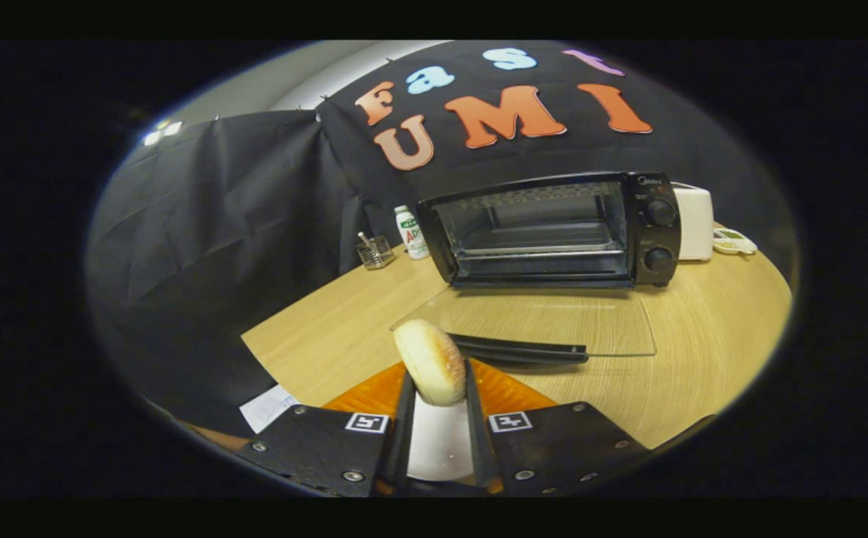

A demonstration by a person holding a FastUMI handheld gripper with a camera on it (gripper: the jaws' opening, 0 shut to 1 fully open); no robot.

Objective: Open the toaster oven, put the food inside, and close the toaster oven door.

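The bread roll (429,370) sits pinched between both fingers of the gripper (437,385), above an orange plate (374,392). Beyond stands the toaster oven (553,230), glass door (538,321) folded down flat on the wooden table (703,351).

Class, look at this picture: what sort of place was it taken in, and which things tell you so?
Probably a mock kitchen corner in a recording booth: a toaster oven with its glass door down on a wooden table, black cloth behind, and a gripper shut on a bun.
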